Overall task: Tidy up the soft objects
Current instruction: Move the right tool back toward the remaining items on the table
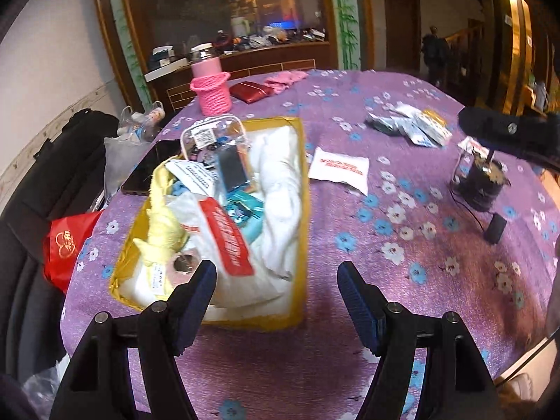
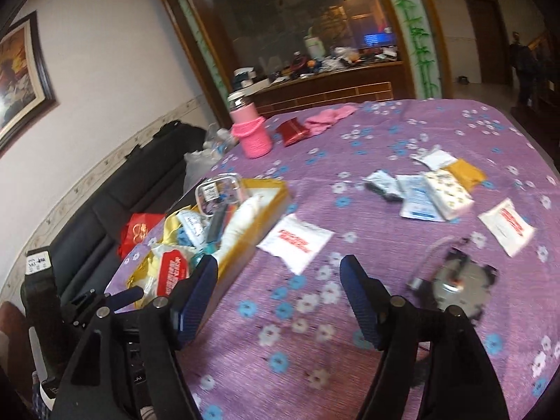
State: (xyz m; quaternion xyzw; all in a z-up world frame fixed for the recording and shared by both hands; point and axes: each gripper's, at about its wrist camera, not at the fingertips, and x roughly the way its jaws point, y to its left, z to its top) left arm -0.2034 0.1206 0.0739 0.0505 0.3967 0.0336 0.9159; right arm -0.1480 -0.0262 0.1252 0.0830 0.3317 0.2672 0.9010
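Note:
A yellow box (image 1: 303, 189) (image 2: 269, 187) stands at the table's left and holds a yellow plush (image 1: 163, 224), a white pack with a red label (image 1: 225, 241), a clear pouch (image 1: 213, 136) and white cloth (image 1: 283, 192). Just right of the box lies a white tissue pack with red print (image 1: 339, 169) (image 2: 297, 241). A second such pack (image 2: 507, 227) and a heap of small packets (image 1: 409, 126) (image 2: 427, 192) lie further right. My left gripper (image 1: 276, 264) hovers open over the box's near right corner, nothing between its fingers. My right gripper (image 2: 279, 259) is open and empty above the cloth, near the first pack.
The table wears a purple flowered cloth (image 1: 402, 280). A pink bottle in a knit sleeve (image 1: 210, 87), a red pouch (image 1: 248, 89) and pink fabric (image 1: 283, 78) sit at the far side. A black round device with a cable (image 1: 479, 182) (image 2: 455, 287) stands right. A dark sofa (image 1: 35, 182) with a red bag (image 1: 66, 245) is left.

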